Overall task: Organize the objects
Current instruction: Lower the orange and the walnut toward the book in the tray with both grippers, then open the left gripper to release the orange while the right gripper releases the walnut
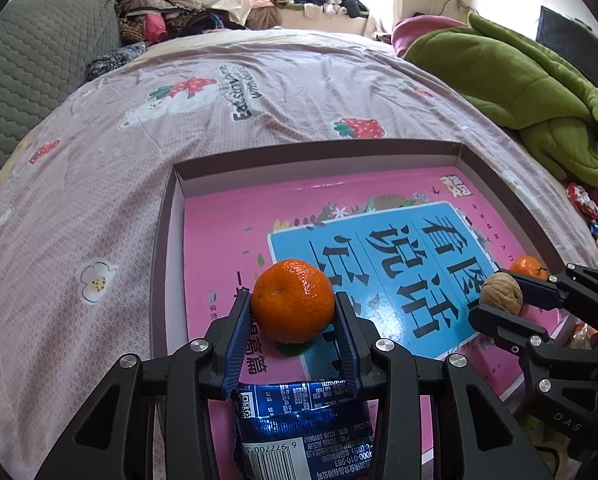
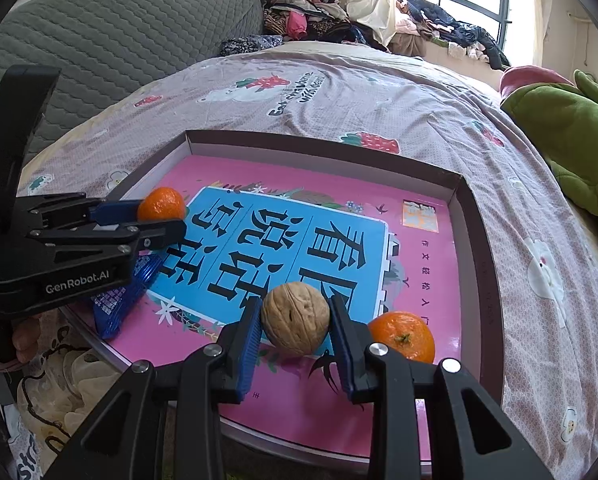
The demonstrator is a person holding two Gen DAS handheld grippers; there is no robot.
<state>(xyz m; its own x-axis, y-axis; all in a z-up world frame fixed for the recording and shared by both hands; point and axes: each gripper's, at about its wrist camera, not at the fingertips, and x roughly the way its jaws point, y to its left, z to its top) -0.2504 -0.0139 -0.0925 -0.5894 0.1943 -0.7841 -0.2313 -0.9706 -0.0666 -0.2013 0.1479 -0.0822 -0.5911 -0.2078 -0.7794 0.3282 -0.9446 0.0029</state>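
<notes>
A mandarin sits clamped between the left gripper pads, above a pink book in a shallow box. Just below lies a blue packet. The right gripper pinches a walnut; another mandarin lies just right of it.

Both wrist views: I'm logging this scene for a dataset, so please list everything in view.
Tangerines: 2, orange; one in the left gripper, one lying on the book.
Walnut: 1, tan; in the right gripper.
Snack packet: 1, blue; near edge of the book.
Book: 1, pink and blue; flat in the box.
Box: 1, brown; on the bedspread.
Bedspread: 1, pinkish, strawberry print.
Blanket: 1, green; right side.
Left gripper: shut on tangerine.
Right gripper: shut on walnut.
</notes>
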